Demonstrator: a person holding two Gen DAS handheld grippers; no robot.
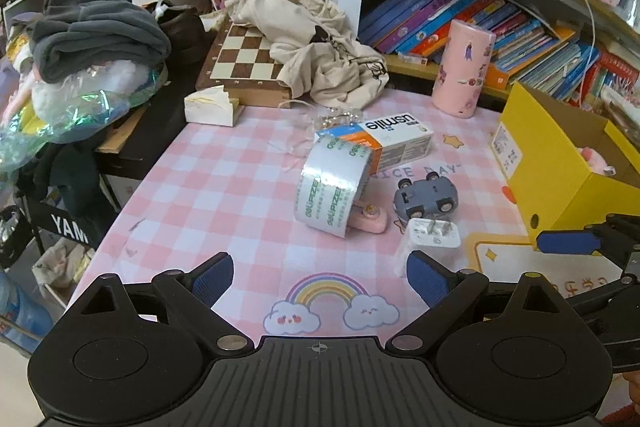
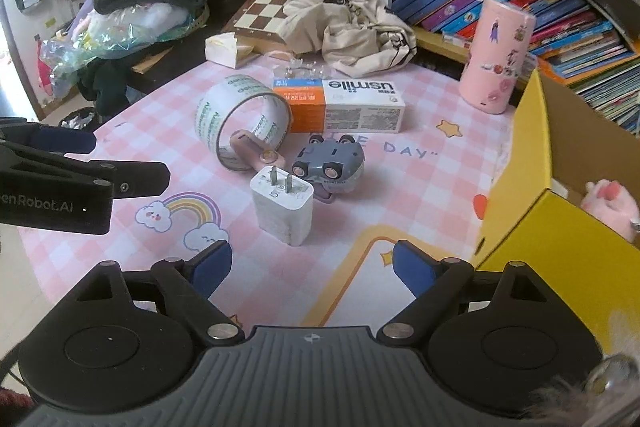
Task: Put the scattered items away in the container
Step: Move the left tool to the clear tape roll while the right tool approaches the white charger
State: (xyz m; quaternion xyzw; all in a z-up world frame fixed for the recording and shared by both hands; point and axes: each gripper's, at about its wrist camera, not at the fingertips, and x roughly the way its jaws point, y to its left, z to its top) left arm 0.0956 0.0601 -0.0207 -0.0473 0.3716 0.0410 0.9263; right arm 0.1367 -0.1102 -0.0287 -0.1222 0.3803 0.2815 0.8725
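Both my grippers hang low over the near edge of the pink checked mat (image 2: 248, 267), carrying nothing: left gripper (image 1: 320, 277) with its jaws spread wide, right gripper (image 2: 312, 265) likewise released. The right one points straight at the white charger (image 2: 282, 205), nearest of the loose things, standing on end with its prongs up; its flat sides should take a pinch well, I judge. Just behind it lies the grey toy car (image 2: 330, 167), flipped wheels-up so it cannot roll. Left of the car, a pink clip-like piece (image 2: 256, 151) pokes out from under the tape roll (image 2: 240, 119), which leans tilted on edge and against the usmile box (image 2: 344, 105) farther back; lifting the clip might topple the roll. On the right stands the yellow box (image 2: 516, 163), open-topped, the container by my reading, with a pink plush thing (image 2: 610, 205) already inside. So some tidying may lie done, while five items sit outside. The pink tumbler (image 2: 496, 59) stands upright at the far right.
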